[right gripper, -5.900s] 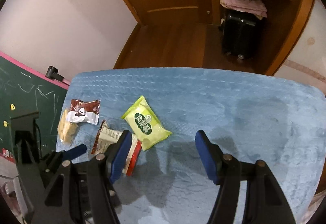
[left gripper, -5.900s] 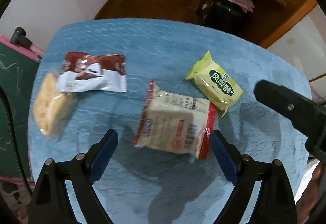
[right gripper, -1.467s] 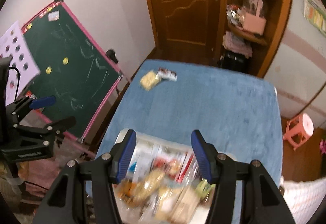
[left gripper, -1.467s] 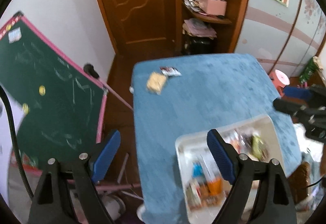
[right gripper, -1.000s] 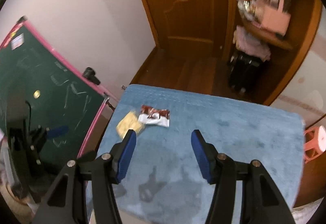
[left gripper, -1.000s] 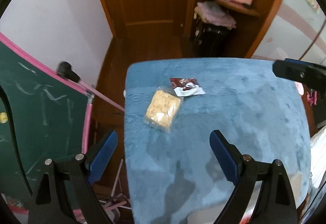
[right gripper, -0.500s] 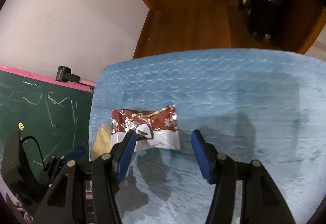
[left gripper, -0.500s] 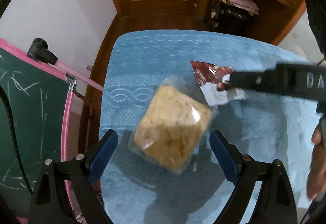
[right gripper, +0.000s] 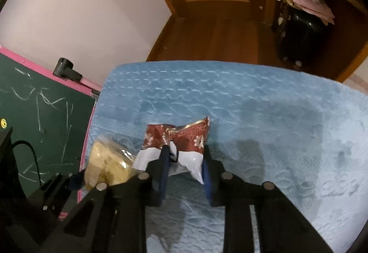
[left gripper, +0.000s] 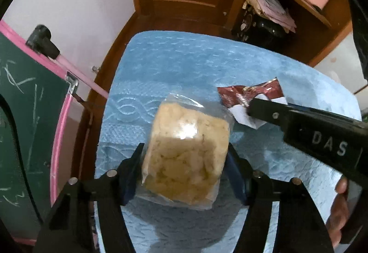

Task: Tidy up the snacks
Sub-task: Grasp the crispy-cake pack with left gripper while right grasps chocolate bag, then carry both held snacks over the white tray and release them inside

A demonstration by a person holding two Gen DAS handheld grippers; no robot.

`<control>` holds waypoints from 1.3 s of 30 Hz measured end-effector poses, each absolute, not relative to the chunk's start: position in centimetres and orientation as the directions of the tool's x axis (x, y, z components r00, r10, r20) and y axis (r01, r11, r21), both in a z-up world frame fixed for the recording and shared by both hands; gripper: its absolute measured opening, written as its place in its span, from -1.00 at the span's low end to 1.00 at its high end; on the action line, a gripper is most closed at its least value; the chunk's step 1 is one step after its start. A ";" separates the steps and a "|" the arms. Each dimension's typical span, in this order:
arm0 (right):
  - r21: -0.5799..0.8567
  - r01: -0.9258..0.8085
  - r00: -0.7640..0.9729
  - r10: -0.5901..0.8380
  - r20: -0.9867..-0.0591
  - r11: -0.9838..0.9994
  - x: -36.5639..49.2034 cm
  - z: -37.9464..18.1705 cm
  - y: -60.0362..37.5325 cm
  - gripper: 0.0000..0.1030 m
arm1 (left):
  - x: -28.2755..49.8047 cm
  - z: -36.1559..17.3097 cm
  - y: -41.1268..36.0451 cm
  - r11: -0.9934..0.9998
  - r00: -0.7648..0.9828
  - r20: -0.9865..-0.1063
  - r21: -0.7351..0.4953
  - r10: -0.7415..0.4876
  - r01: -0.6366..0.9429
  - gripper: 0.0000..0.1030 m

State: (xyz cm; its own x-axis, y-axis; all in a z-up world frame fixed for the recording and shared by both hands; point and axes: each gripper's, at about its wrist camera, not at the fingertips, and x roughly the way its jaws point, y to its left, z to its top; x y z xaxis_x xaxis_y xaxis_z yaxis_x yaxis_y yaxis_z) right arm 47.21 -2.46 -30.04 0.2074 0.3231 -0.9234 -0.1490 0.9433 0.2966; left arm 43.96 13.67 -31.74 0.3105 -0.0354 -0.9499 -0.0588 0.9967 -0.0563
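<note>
Snacks are gripped on both sides at once. A clear plastic packet of pale yellow puffed cake (left gripper: pixel 184 152) is pinched between the blue-padded fingers of the left gripper (left gripper: pixel 185 170), over the near left corner of the blue embossed tablecloth (left gripper: pixel 184 73). Just beside it, a crumpled dark red and white foil wrapper (right gripper: pixel 181 145) is clamped at its white end by the right gripper (right gripper: pixel 185 174). A green chalkboard with a pink frame (right gripper: pixel 34 126) is seen alongside.
</note>
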 end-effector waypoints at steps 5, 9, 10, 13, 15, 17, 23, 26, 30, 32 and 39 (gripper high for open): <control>0.348 -0.101 0.206 0.362 -0.909 0.932 45.5 -28.7 -5.0 -0.58 | 42.2 -30.1 12.9 0.999 0.310 -0.951 -0.030 -0.020 -0.028 0.19; 0.394 -0.077 0.222 0.401 -0.889 0.916 43.1 -26.0 -7.7 -0.58 | 39.4 -26.6 12.7 0.998 0.331 -0.942 -0.054 -0.046 -0.017 0.19; 0.409 -0.074 0.231 0.415 -0.880 0.910 42.4 -25.1 -8.3 -0.58 | 38.7 -25.4 12.7 0.998 0.341 -0.938 -0.064 -0.057 -0.011 0.19; 0.440 -0.082 0.280 0.444 -0.851 0.894 39.9 -21.7 -9.7 -0.60 | 36.0 -21.6 12.3 0.996 0.382 -0.920 -0.092 -0.090 0.012 0.19; 0.452 -0.111 0.339 0.461 -0.820 0.885 37.0 -18.2 -10.5 -0.60 | 33.5 -18.4 11.9 0.993 0.415 -0.902 -0.116 -0.120 0.034 0.19; 0.450 -0.140 0.388 0.467 -0.795 0.882 34.4 -15.2 -11.0 -0.61 | 31.2 -15.6 11.4 0.989 0.444 -0.884 -0.133 -0.145 0.058 0.19; 0.431 -0.235 0.516 0.488 -0.704 0.871 23.1 -6.3 -12.5 -0.61 | 22.2 -8.2 9.6 0.973 0.500 -0.837 -0.167 -0.224 0.157 0.19; 0.425 -0.250 0.547 0.489 -0.680 0.870 18.2 -4.1 -13.1 -0.61 | 18.2 -5.9 8.8 0.963 0.505 -0.824 -0.178 -0.259 0.203 0.19; 0.433 -0.249 0.570 0.493 -0.657 0.866 11.7 -2.2 -14.1 -0.61 | 13.2 -4.3 7.9 0.947 0.493 -0.815 -0.204 -0.304 0.248 0.19; 0.443 -0.237 0.578 0.492 -0.651 0.865 9.2 -1.7 -14.8 -0.61 | 11.3 -4.0 7.4 0.941 0.488 -0.813 -0.209 -0.318 0.266 0.19; 0.412 -0.201 0.608 0.443 -0.659 0.889 3.0 -0.8 -15.4 -0.61 | 6.4 -3.6 5.9 0.929 0.489 -0.801 -0.219 -0.345 0.297 0.19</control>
State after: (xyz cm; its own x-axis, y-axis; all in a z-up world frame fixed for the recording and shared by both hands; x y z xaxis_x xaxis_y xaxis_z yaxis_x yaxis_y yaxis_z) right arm 2.96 -15.45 -0.84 0.6077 0.4428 -0.6593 -0.2010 0.8889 0.4117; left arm 6.35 5.91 -3.58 0.4888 -0.3454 -0.8011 0.2971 0.9293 -0.2194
